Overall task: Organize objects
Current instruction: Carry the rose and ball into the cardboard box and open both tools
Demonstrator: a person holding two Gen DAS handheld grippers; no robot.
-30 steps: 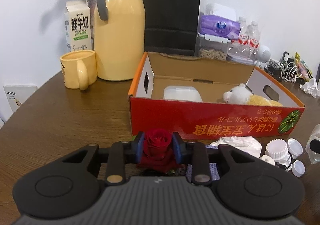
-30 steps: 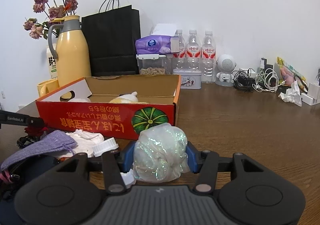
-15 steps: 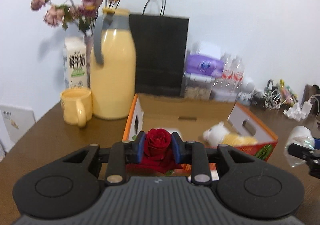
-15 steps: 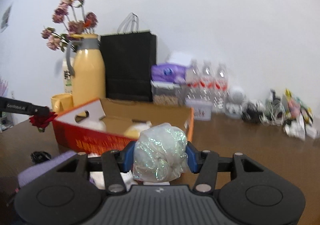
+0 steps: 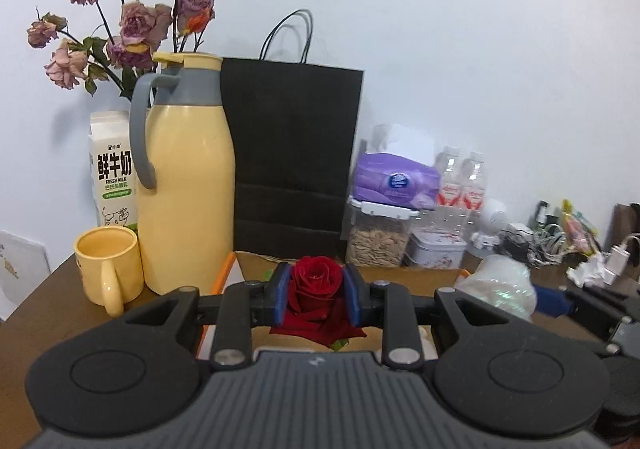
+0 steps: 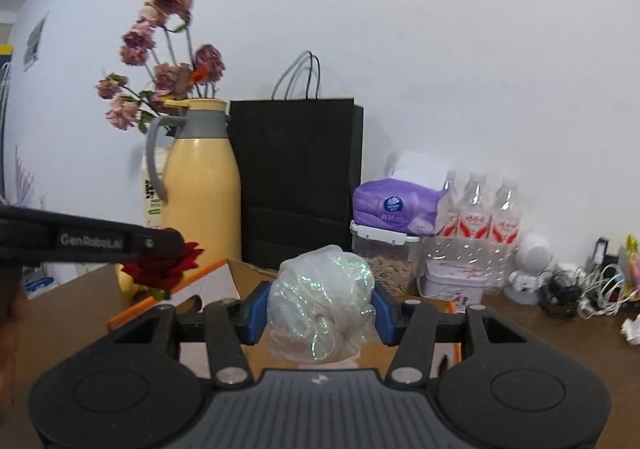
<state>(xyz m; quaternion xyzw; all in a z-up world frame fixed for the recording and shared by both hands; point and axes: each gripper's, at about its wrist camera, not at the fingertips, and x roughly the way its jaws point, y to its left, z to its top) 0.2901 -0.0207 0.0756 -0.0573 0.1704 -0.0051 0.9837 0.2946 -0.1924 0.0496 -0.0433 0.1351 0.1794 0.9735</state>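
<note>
Red and full-blown, the rose sits clamped between the blue pads of the left gripper, held in the air over the cardboard box; the right gripper is closed on a shimmering white mesh ball — also above the box, just beside the rose; behind stand a yellow jug and a black paper bag.

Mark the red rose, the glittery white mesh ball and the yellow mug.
red rose (image 5: 316,281), left wrist view, bloom centre
glittery white mesh ball (image 6: 320,305), right wrist view, front middle
yellow mug (image 5: 110,265), left wrist view, outer wall
</note>
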